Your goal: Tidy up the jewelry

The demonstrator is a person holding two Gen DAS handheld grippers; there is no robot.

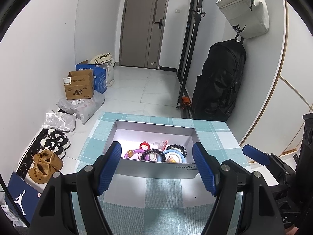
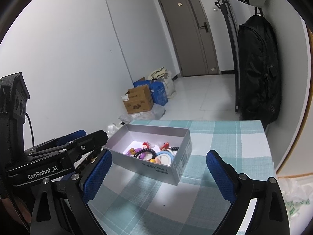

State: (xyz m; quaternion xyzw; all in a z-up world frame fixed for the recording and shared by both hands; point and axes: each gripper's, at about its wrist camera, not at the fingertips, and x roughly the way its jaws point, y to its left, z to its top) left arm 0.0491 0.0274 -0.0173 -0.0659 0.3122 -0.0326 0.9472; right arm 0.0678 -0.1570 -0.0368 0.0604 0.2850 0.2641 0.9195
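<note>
A grey open box [image 1: 156, 169] stands on the table with a teal checked cloth [image 1: 156, 193]. It shows in the right wrist view too [image 2: 156, 171]. Inside lie several pieces: a black bead bracelet [image 1: 152, 153], a blue ring [image 1: 172, 155], a purple ring [image 1: 135, 152], a red charm [image 1: 144, 146]. In the right wrist view the bead bracelet [image 2: 145, 152] and blue ring [image 2: 165, 157] show. My left gripper [image 1: 156, 168] is open and empty, just in front of the box. My right gripper [image 2: 158, 178] is open and empty, near the box's front right.
Cardboard boxes [image 1: 79, 86], plastic bags [image 1: 82, 105] and shoes [image 1: 47, 162] lie on the floor to the left. A black backpack [image 1: 219, 82] hangs on the right wall. A door [image 1: 142, 23] is straight ahead. The table's far edge [image 1: 160, 117] lies just behind the box.
</note>
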